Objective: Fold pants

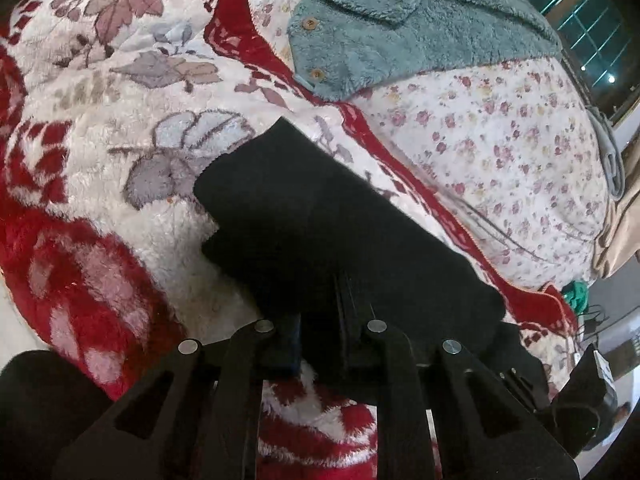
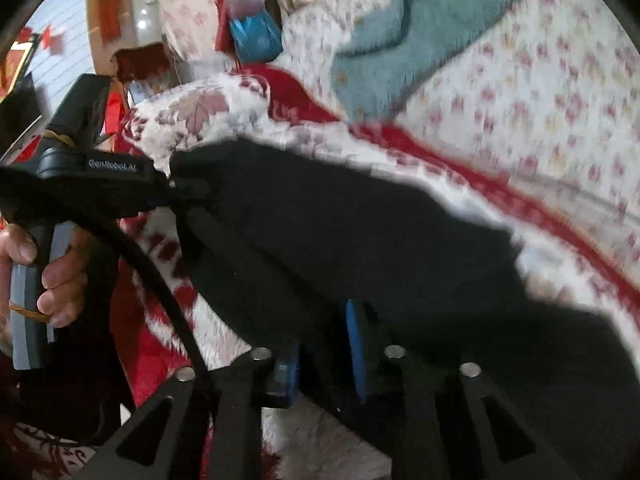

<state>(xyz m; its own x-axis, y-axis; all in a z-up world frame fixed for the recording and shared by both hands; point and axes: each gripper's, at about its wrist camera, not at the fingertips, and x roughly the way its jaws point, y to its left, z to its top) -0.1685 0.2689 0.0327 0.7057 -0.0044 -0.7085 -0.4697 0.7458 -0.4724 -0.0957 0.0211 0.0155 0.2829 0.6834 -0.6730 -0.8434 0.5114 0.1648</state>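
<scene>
The black pants lie as a folded dark slab on the red and white floral blanket. My left gripper is shut on their near edge; the cloth covers the fingertips. In the right wrist view the pants hang between both grippers, lifted off the blanket. My right gripper is shut on the cloth, its blue pads partly showing. The left gripper holds the far end of the pants at left, gripped by a hand.
A teal fleece garment with wooden buttons lies further back on a white quilt with small flowers. The quilt's edge drops off at right, with beige cloth and cables there. Room clutter and a blue bag stand beyond the bed.
</scene>
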